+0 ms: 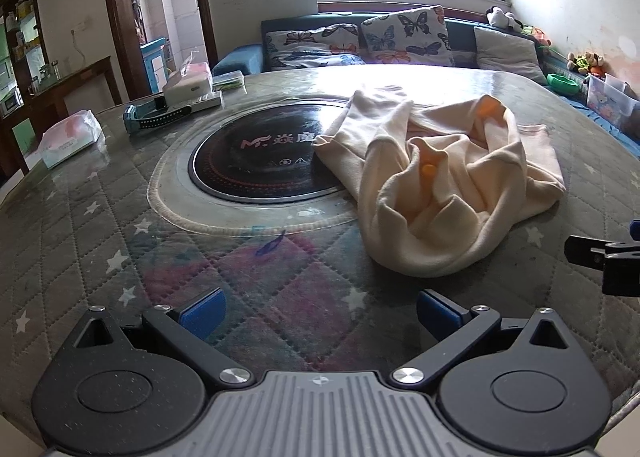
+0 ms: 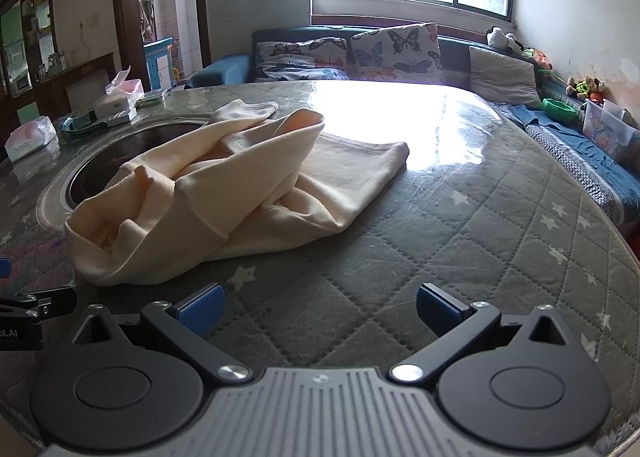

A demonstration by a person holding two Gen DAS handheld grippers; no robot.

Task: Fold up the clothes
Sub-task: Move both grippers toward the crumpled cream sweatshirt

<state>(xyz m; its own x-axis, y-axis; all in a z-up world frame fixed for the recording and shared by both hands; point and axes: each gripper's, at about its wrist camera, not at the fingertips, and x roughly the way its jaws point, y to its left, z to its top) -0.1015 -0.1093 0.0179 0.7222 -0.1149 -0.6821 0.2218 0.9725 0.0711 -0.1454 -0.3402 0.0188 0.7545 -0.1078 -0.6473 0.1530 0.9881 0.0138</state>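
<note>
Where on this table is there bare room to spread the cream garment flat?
Bare quilted cover lies right of the cream garment, out to the table edge, and between it and both open grippers. Crowded: far left, with tissue packs and boxes; the cooktop lies partly under the garment.

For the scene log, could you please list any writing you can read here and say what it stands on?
"MF" then Chinese characters, partly hidden by the cream garment: black induction cooktop.
"ot.AI", cut off at the frame edge: left gripper body, seen in the right wrist view.
Tissue pack print: too blurred to read.
</note>
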